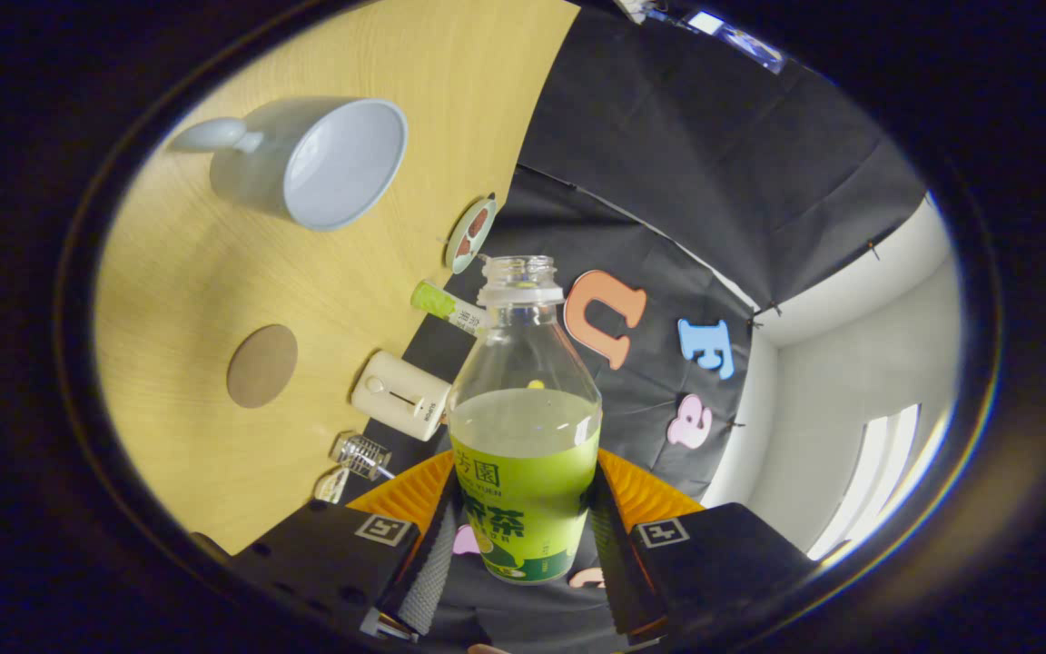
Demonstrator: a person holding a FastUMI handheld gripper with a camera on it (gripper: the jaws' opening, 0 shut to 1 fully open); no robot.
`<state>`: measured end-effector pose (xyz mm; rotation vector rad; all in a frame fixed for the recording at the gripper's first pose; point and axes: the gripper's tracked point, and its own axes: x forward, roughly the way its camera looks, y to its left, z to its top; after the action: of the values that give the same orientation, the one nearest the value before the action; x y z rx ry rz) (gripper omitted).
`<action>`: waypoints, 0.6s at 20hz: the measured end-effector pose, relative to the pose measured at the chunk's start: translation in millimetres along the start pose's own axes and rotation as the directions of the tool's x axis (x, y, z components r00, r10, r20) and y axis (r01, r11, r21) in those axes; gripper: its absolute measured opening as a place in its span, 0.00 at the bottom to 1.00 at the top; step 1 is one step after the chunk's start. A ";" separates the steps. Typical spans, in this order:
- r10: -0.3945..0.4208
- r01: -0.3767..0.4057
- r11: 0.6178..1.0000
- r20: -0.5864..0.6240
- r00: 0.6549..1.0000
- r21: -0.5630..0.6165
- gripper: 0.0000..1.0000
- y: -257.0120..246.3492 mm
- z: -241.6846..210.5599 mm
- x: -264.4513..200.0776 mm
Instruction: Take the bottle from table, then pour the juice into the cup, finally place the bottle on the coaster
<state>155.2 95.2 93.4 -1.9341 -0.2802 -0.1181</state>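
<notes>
My gripper point(523, 536) is shut on a clear bottle point(525, 427) with a green label, both fingers pressing on its lower body. The bottle has no cap and is about half full of pale juice. It is lifted off the table, and the whole scene looks rolled to one side. A white cup point(323, 163) with a handle stands on the wooden table point(214, 272), well beyond the fingers, its mouth turned toward me and looking empty. A round brown coaster point(261, 365) lies flat on the table, nearer to me than the cup.
Along the table's far edge by the black cloth wall sit a small round dish point(470, 234), a green-and-white tube point(447, 307), a cream box-shaped device point(399, 395) and a small clear glass item point(360, 454). A white wall and window point(877, 472) lie past the cloth.
</notes>
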 end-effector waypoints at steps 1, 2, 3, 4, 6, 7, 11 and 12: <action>0.019 -0.018 0.998 -0.012 1.000 0.052 0.75 1.9 -2.7 -3.8; 0.033 -0.030 0.994 -0.020 0.999 0.108 0.76 4.1 -2.2 -5.4; 0.044 -0.040 0.985 -0.023 0.999 0.165 0.76 5.7 -1.8 -6.4; 0.055 -0.047 0.974 -0.029 0.998 0.224 0.76 7.5 -2.0 -8.0; 0.094 -0.077 0.932 -0.032 0.995 0.353 0.75 13.4 -1.5 -8.4; 0.116 -0.092 0.905 -0.032 0.993 0.416 0.75 16.5 -0.8 -8.8; 0.166 -0.102 0.728 -0.030 0.986 0.678 0.76 22.4 -4.6 -20.3; 0.180 -0.107 0.668 -0.021 0.983 0.737 0.76 24.6 -5.8 -23.7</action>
<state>138.7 77.9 68.3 -1.1215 -0.0808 0.0171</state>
